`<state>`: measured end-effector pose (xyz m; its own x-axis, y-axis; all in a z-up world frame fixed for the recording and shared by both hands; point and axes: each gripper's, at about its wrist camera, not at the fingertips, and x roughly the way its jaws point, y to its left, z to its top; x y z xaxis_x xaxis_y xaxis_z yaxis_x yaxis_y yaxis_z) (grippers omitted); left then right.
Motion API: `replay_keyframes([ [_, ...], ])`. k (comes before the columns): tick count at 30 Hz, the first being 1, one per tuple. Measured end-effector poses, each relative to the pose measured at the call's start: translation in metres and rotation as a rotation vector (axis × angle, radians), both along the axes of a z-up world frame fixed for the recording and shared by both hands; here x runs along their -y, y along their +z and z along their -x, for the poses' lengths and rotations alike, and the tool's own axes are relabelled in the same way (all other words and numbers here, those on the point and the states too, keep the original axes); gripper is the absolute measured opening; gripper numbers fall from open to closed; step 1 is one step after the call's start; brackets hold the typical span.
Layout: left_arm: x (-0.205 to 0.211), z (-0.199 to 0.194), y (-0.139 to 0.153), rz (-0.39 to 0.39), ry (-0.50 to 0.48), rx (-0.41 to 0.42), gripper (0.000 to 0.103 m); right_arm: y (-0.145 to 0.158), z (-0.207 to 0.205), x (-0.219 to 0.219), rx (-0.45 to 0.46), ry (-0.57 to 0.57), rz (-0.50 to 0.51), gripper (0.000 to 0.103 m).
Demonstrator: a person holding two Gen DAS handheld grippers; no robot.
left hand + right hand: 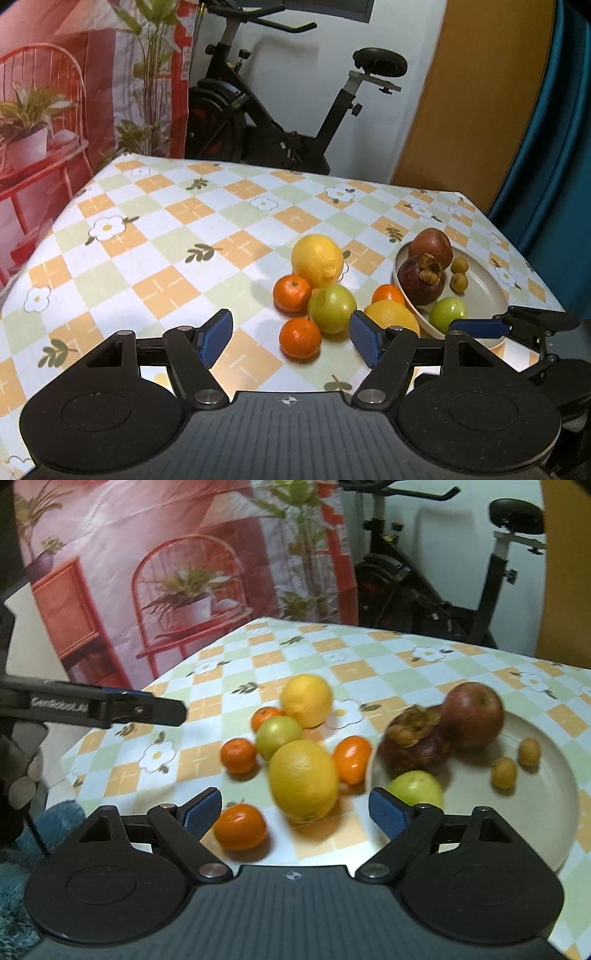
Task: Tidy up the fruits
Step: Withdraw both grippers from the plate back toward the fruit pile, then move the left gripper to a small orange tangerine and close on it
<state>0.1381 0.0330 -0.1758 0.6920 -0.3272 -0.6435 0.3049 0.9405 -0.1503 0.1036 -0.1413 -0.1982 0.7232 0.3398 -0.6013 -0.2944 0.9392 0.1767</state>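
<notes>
Plainly, both claws stand released with nothing between their pads, hovering over the near edge of the checked tablecloth (166,229).

Furthest left in the left wrist view, the left gripper (291,338) points at a loose cluster: a small orange (300,338) nearest its jaws, another orange (291,293) behind it, a green fruit (331,302) touching both, and a big lemon (317,260) at the back. These round fruits lean on each other, so closing on one may nudge its neighbours and send them rolling towards the table edge.

Next comes a second lemon (303,781), lying between the right gripper's (295,814) open pads but ahead of them, with an orange (240,827) just beside the left pad and an elongated orange fruit (352,758) wedged against the white plate (546,812). This lemon looks wide for the jaws; a pinch off its middle could squeeze it out forwards into the plate rim. The right view is blurred, which suggests the hand is moving, and a hasty approach raises that risk.

On the right, the plate already holds a mangosteen (413,746), a reddish apple (472,714), a green fruit (417,788) and two small tan fruits (504,771). Dropping another piece in could knock the little ones over the shallow rim. The two grippers also sit close together and might collide.
</notes>
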Motion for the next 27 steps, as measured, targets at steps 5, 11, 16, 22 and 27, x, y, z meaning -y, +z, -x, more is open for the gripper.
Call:
replay_keyframes([
  [5,0.002,0.001,-0.003,0.006,-0.018,-0.014,0.071,-0.009,-0.002,-0.011,-0.033,0.047,0.008,0.084],
  [11,0.009,0.002,-0.013,0.004,-0.06,-0.059,0.067,-0.02,-0.004,-0.02,-0.073,0.085,0.015,0.08],
  [16,0.01,0.001,-0.019,0.043,-0.08,-0.1,0.062,-0.023,-0.004,-0.025,-0.073,0.113,0.039,0.072],
  [22,0.014,0.0,-0.024,0.084,-0.107,-0.135,0.053,-0.028,-0.007,-0.03,-0.08,0.141,0.036,0.06],
  [27,0.018,-0.005,-0.032,0.124,-0.12,-0.194,0.053,-0.03,-0.007,-0.034,-0.073,0.163,0.037,0.057],
])
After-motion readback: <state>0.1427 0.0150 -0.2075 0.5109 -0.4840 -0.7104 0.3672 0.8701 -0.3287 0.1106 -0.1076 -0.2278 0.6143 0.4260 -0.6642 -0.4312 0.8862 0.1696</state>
